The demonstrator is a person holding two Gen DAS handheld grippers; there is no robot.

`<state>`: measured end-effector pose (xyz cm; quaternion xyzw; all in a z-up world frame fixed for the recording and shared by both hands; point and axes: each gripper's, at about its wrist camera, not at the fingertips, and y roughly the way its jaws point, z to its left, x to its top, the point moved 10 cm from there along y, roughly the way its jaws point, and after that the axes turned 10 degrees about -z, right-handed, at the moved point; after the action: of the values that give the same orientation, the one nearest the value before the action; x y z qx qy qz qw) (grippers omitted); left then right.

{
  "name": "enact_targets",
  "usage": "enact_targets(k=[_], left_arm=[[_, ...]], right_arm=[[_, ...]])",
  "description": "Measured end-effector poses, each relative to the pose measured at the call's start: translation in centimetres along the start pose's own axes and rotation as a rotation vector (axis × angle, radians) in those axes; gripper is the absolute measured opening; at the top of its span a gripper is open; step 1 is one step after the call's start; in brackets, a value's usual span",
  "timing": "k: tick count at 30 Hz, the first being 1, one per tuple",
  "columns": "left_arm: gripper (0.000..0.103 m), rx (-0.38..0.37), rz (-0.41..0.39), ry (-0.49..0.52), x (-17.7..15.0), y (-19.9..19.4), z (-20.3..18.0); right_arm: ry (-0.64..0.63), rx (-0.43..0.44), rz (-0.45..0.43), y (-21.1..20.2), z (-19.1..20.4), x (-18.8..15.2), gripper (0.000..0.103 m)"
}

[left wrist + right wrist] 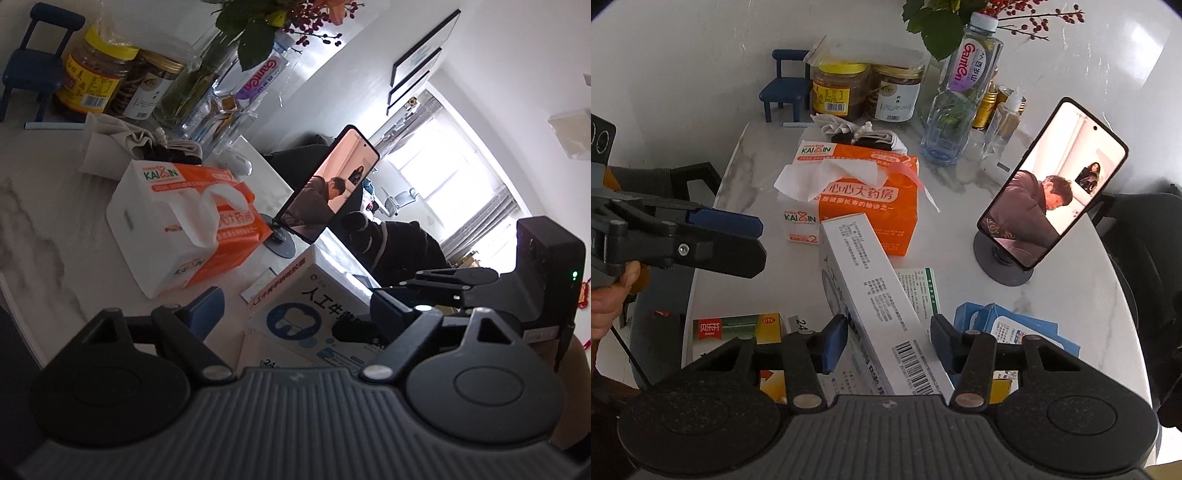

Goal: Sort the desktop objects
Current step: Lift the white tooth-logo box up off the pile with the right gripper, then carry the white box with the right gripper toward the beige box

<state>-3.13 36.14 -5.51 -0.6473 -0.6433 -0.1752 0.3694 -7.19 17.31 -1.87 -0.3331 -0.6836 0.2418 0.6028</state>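
Right gripper (888,345) jaws wide, straddling white box (882,306) at tabletop near edge, pads apart from its sides. Box likely light, stiff cardboard, slick; best gripped across narrow sides, mid-length. Left gripper (759,240) jaws narrow, empty, hovering off left edge.

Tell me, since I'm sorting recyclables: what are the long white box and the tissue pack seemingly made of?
The long white box looks like matte printed cardboard: crisp folded edges, barcode. The tissue pack seems glossy soft plastic film, wrinkled, with paper tissue sticking out.

Bright window (454,177), white walls (498,55), marble table (1052,280)
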Motion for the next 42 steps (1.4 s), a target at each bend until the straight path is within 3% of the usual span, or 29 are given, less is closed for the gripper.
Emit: enact_targets(k=[4,6,8,11,42], left_arm=[[0.087,0.004,0.001,-0.004,0.0,0.0,0.0],[0.087,0.006,0.002,-0.006,-0.1,0.0,-0.1],[0.087,0.009,0.003,-0.008,-0.1,0.0,-0.1],[0.087,0.008,0.005,-0.008,-0.1,0.1,-0.2],[0.093,-0.063,0.082,0.048,-2.0,2.1,-4.6]], right_arm=[[-0.009,-0.006,0.009,0.2,0.1,0.0,0.051],[-0.006,-0.004,0.012,0.2,0.2,0.1,0.048],[-0.004,0.001,0.015,0.0,0.3,0.1,0.037],[0.003,-0.002,0.011,-0.3,0.3,0.1,0.033],[0.214,-0.092,-0.086,-8.9,-4.7,0.0,0.032]])
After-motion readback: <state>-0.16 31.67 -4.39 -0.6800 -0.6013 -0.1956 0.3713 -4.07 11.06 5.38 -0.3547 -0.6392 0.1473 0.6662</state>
